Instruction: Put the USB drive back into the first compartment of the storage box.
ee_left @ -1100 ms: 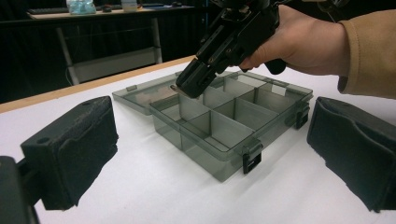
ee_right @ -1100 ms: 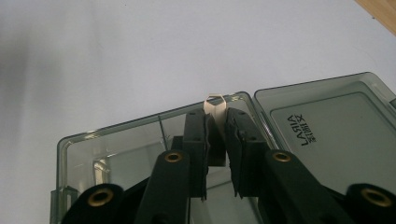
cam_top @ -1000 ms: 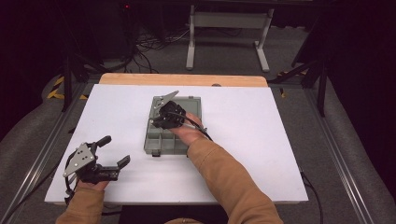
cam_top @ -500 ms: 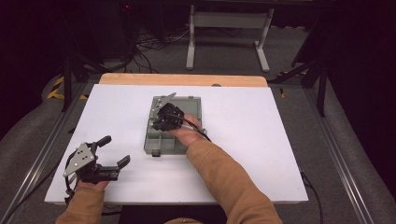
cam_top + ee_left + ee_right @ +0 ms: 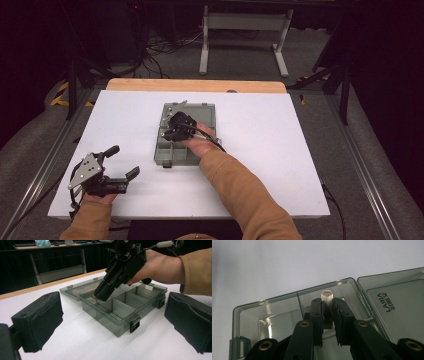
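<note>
My right gripper (image 5: 327, 312) clenched the small flat metal tag (image 5: 326, 297), frame centre: light, stiff, slippery; edge-grip best. Left gripper (image 5: 120, 165) released.

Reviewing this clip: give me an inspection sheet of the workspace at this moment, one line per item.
Surface: white table, wooden strip along its far edge.
Job's things: grey see-through compartment box with its lid folded open; small flat metal piece held over a compartment.
Clutter: nothing seen.
Grippers: right gripper shut on the metal piece, tip inside the box; left gripper open, holding nothing, at the near left of the table.
Cables: one trails from the right gripper along the sleeve; loose cables on the floor beyond the table.
Surroundings: dark room, metal stand behind the table, rails at both sides.
</note>
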{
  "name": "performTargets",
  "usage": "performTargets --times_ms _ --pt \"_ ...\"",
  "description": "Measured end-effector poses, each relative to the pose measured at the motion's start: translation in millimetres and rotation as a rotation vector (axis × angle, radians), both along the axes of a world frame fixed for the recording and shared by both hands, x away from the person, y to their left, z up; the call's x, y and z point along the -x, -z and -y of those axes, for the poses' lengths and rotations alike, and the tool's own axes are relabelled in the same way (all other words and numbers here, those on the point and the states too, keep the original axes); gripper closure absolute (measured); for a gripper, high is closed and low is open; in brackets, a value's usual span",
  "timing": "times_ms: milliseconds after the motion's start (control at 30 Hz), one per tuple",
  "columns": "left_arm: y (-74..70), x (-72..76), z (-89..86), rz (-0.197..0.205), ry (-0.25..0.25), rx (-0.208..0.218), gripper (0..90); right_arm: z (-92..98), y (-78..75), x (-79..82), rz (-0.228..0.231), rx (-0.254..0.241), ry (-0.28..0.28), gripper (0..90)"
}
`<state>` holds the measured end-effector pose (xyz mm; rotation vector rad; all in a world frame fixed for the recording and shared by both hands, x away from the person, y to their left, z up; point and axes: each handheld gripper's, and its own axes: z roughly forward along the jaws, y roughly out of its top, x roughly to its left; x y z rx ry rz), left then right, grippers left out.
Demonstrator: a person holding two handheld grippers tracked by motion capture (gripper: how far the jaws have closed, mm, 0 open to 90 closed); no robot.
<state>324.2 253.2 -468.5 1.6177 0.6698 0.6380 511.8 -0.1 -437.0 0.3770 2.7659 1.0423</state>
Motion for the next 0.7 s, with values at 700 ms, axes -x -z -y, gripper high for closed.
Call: performTargets --times_ms 700 --pt "0.0 0.0 0.4 0.002 0.002 0.000 2.4 3.0 -9.2 4.2 0.029 -0.027 -0.001 66.0"
